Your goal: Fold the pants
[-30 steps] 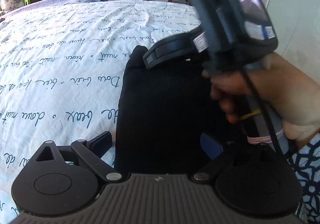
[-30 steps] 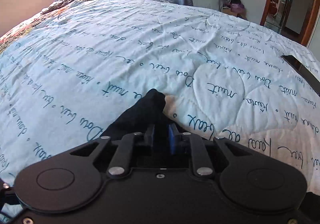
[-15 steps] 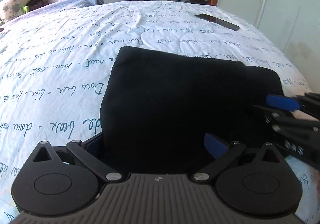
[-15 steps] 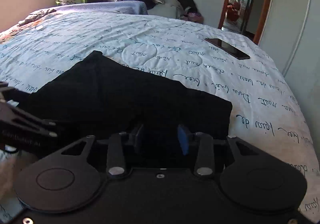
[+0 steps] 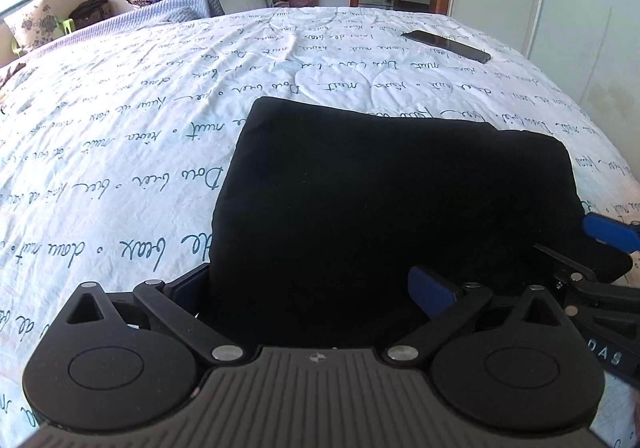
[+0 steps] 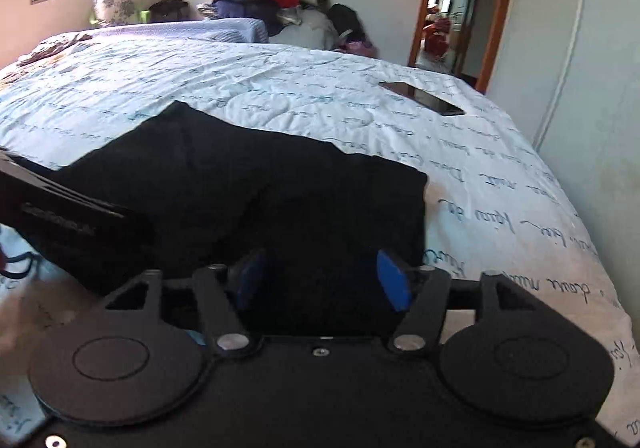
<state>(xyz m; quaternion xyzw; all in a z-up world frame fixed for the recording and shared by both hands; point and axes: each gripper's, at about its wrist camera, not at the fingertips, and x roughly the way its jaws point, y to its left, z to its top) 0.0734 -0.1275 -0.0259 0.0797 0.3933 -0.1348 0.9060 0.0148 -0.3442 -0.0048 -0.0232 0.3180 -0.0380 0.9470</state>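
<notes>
On the script-printed bedspread [image 5: 160, 120] lie folded black pants [image 5: 392, 200]; both grippers' jaws spread apart.

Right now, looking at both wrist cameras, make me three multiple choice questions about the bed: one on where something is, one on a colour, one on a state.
1. Where does the phone lie?
A. on the quilt beyond the pants
B. on top of the pants
C. on the floor

2. What colour are the pants?
A. red
B. black
C. white

3. How do the left gripper fingers stand?
A. clamped on the phone
B. shut on nothing
C. spread wide at the pants' near edge

Answers:
1 A: it rests on the quilt past the pants' far edge.
2 B: the fabric is uniformly black.
3 C: the two fingers are far apart with fabric between.
</notes>
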